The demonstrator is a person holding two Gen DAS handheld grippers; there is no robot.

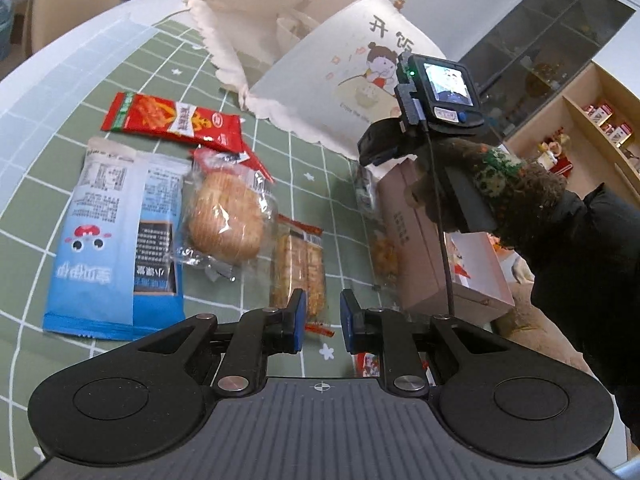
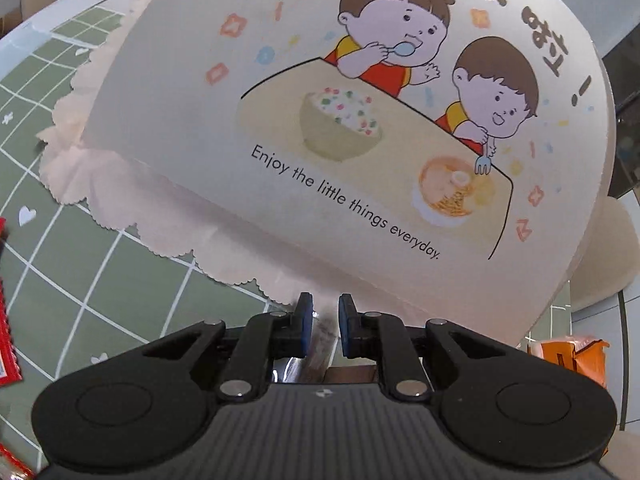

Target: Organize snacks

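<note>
Two handheld claws work over a green grid-patterned tabletop (image 1: 120, 64) scattered with snacks. The step in hand appears to be handling the white paper bag (image 2: 360, 120), printed with cartoon children eating and a scalloped open edge, which lies on its side at the far end of the spread. The right claw (image 2: 323, 316) is drawn closed right at the bag's lower edge; a thin fold seems to sit between its blue pads, though whether it truly pinches the bag is hard to tell. The left claw (image 1: 323, 320) is closed and empty, hovering above the snacks. Below it lie a blue-and-white packet (image 1: 116, 240), a wrapped round bun (image 1: 226, 224), a red sachet (image 1: 172, 122) and a clear pack of cracker bars (image 1: 298, 268), all close together, near the bag's mouth. A pink box (image 1: 436, 248) sits just beside them. The next move likely calls for holding the mouth open while the left claw opens over one snack.
</note>
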